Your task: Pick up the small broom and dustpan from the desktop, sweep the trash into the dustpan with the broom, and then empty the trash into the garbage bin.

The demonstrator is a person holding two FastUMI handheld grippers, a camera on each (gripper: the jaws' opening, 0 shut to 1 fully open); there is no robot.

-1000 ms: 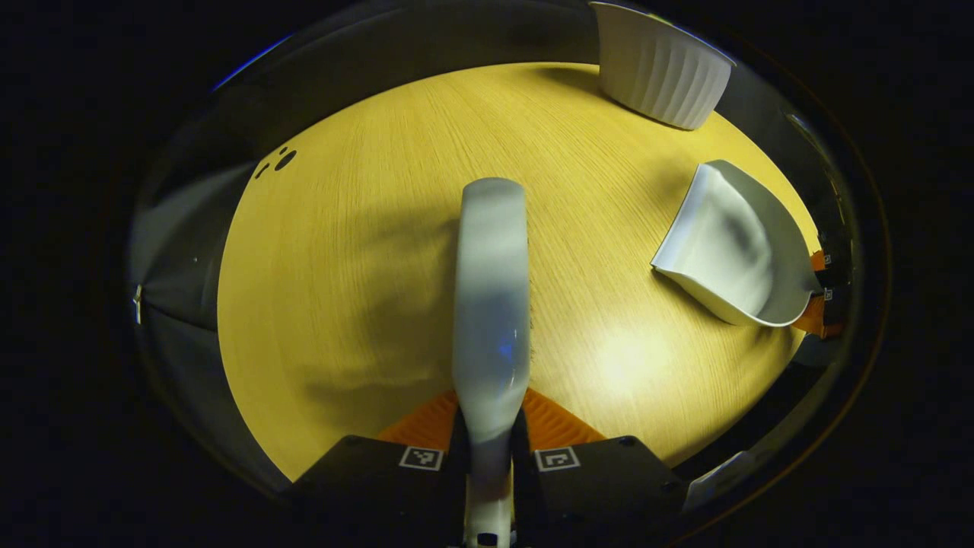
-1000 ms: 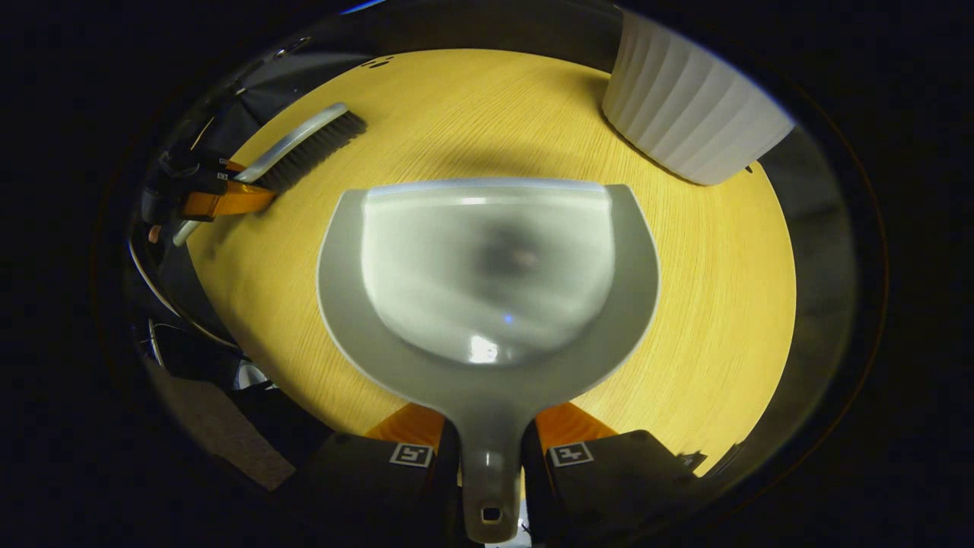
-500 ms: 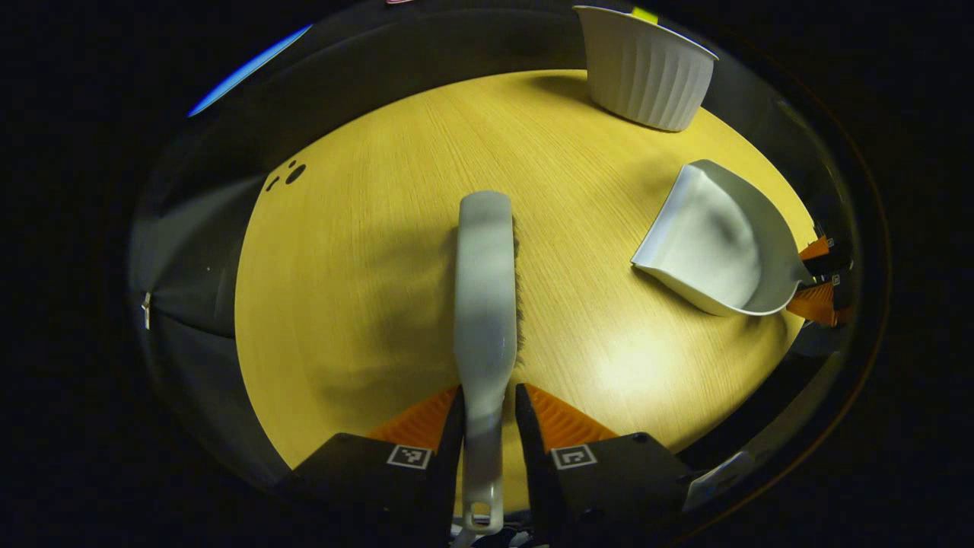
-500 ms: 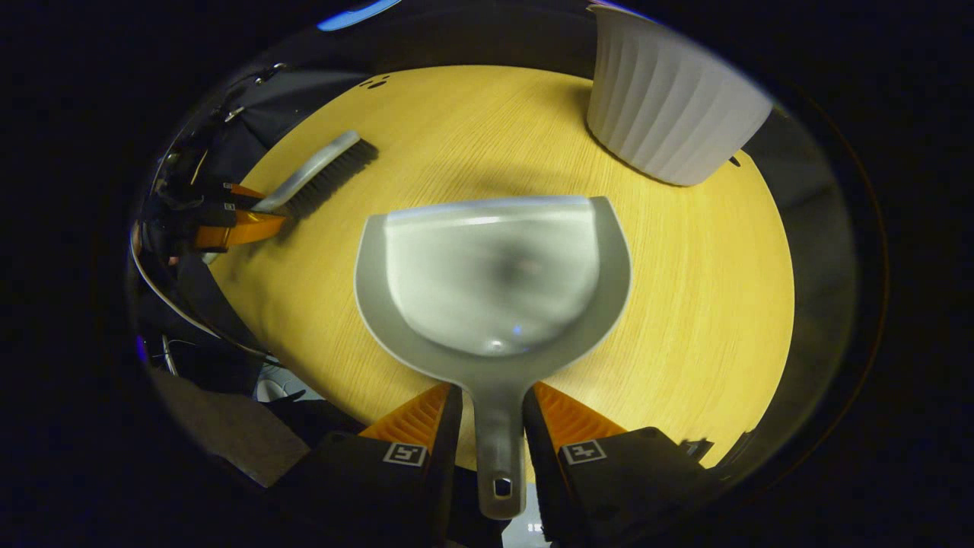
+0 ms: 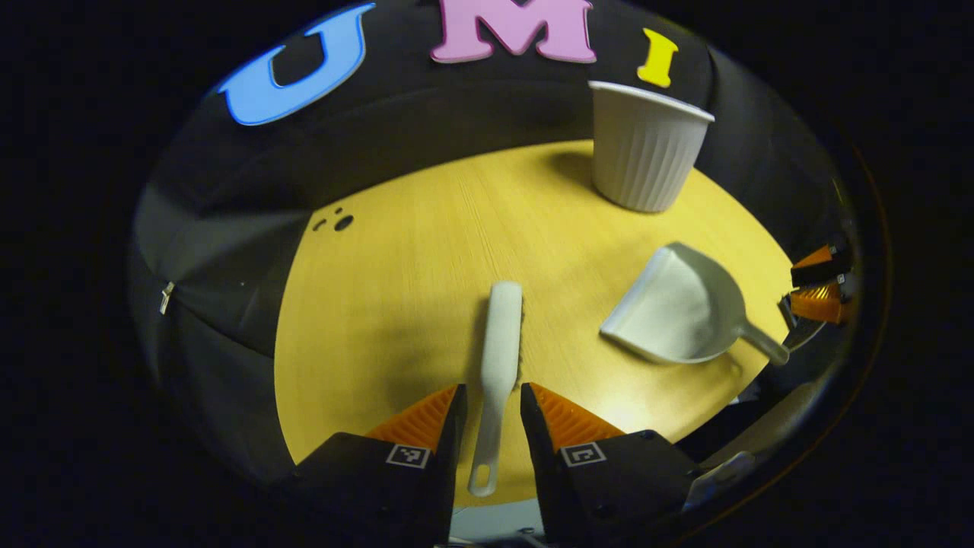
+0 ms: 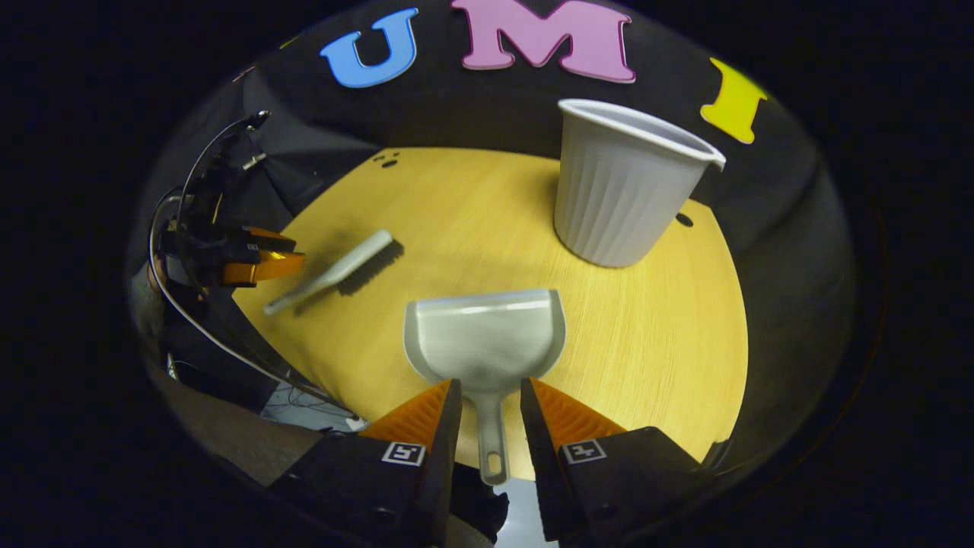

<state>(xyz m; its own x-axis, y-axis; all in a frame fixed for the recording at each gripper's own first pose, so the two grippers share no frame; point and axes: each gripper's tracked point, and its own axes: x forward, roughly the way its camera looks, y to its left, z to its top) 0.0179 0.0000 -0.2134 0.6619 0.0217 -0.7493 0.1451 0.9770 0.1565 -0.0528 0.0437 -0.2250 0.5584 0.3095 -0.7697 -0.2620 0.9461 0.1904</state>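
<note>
Broom (image 5: 502, 335) flat on the yellow round desktop (image 5: 426, 251), handle toward the camera and lying in the gap of the left gripper (image 5: 489, 415). Fingers parted either side of the handle, a sliver of space on each side, not pressing on it as far as can be told. In the right gripper view, same broom (image 6: 335, 272) well left of centre, bristles facing the desktop (image 6: 654, 335), with the left gripper (image 6: 262, 259) just beyond the handle's end at the table edge.

Dustpan (image 6: 487, 335) resting on the desktop, open mouth away from the camera, handle running back between the fingers of the right gripper (image 6: 491, 411). Fingers apart, flanking the handle without closing on it. In the left gripper view, dustpan (image 5: 673, 316) to the right of the broom and apart from it, handle pointing toward the right gripper (image 5: 818, 285) at the table's right edge.

White ribbed garbage bin (image 6: 620, 183) upright at the far side of the desktop, beyond the dustpan; also seen far right of centre (image 5: 643, 144) in the left gripper view. Few small dark specks (image 5: 338, 222) near the far left rim of the desktop.
</note>
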